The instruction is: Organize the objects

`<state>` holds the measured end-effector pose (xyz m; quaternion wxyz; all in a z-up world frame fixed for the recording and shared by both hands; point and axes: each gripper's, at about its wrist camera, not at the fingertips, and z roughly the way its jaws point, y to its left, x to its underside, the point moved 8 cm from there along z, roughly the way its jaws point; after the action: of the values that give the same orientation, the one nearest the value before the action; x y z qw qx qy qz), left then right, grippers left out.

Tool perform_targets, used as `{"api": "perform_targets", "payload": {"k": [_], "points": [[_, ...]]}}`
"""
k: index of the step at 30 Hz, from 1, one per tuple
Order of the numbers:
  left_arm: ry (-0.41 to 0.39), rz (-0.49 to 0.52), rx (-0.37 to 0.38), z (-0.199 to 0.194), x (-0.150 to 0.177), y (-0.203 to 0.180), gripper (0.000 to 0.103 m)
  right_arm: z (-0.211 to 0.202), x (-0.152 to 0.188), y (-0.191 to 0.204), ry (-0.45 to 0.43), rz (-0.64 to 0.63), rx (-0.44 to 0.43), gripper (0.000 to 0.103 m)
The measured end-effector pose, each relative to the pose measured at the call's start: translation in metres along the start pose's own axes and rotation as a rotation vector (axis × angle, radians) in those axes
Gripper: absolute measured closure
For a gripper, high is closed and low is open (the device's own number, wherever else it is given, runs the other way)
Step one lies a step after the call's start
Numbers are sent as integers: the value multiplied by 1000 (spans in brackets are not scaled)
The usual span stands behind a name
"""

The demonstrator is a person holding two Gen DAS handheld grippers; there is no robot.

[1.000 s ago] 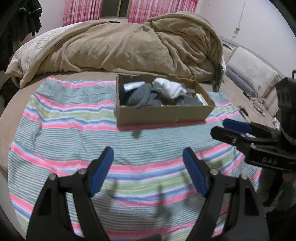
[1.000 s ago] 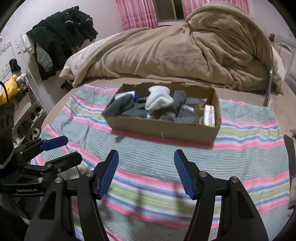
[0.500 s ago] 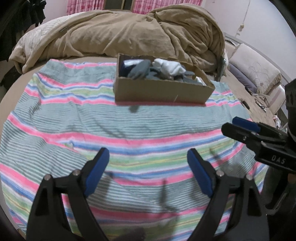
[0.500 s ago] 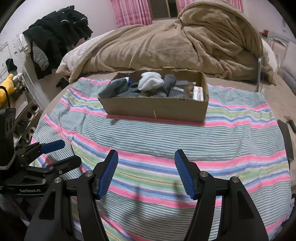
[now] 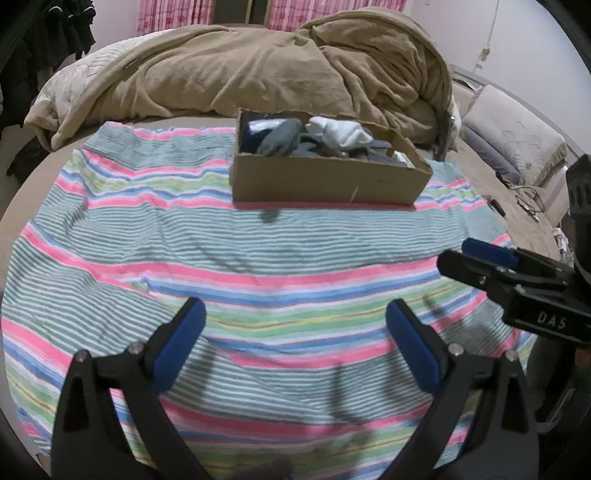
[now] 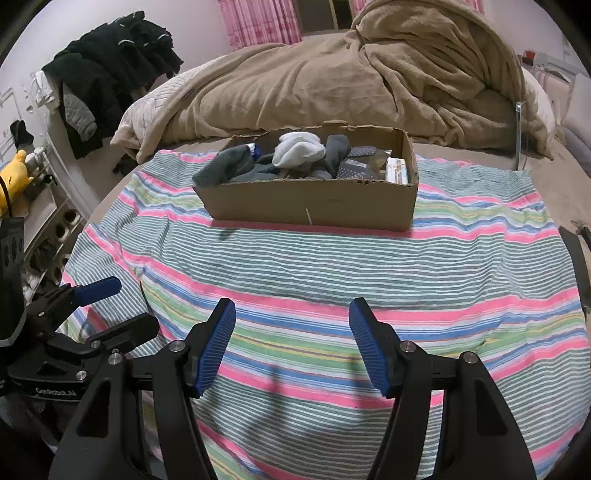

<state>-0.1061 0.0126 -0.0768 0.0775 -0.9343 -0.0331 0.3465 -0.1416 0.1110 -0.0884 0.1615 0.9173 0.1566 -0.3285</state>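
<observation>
Left gripper (image 5: 295,325) and right gripper (image 6: 291,325): jaws wide apart, apparently touching nothing.

One cardboard box (image 6: 314,203), one striped cloth (image 6: 332,273), one white sock (image 6: 299,149) (grey socks uncountable), two tongs.

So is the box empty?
No, the cardboard box on the striped cloth is full of socks, with a white sock on top of the grey ones.

Tan blanket (image 6: 332,81); black coats (image 6: 107,77); pink curtains (image 6: 255,22).
</observation>
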Motion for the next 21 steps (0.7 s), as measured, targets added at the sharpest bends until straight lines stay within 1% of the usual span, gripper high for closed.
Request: {"api": "perform_targets", "payload": {"k": [21], "points": [[-3, -14, -12, -1, -3, 9, 2, 3, -1, -1, 5, -3, 5, 36]]}}
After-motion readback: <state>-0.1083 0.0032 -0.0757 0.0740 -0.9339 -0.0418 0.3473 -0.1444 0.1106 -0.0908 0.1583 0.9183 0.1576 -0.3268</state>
